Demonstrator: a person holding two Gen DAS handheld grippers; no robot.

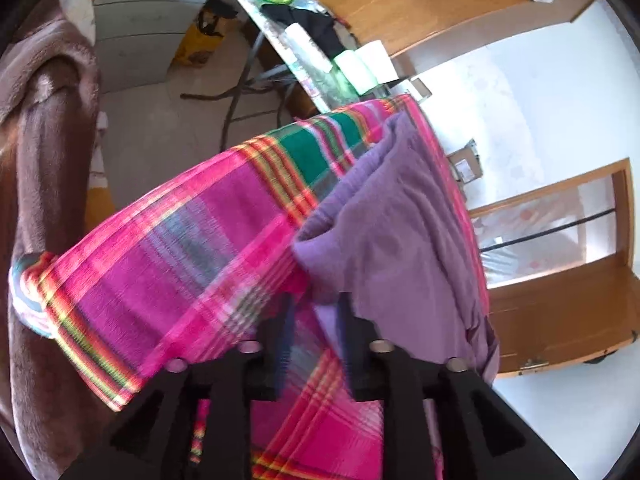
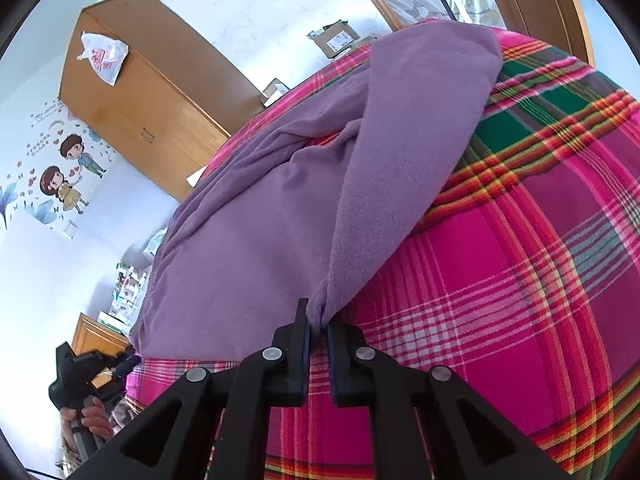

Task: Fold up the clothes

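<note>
— Left tool (image 1: 314, 320) first: what do its jaws do in the left wrist view?

— They stand apart. The edge of the purple garment (image 1: 400, 232) hangs just in front of them, and the picture is blurred, so I see no pad pressing on it. I read this tool as open. The garment lies on a pink plaid sheet (image 1: 180, 248). Behind it there is a folding counter (image 1: 280, 40) with rolls on it, and a wooden wardrobe (image 1: 420, 4).

— And the right wrist view?

— The right tool (image 2: 319, 326) is nearly closed and pinches a bunched corner of the purple garment (image 2: 280, 208). The cloth rises from its tips in a fold. The rest of it lies on the plaid sheet (image 2: 520, 240). At the lower left a hand (image 2: 90, 420) holds the other device.
</note>
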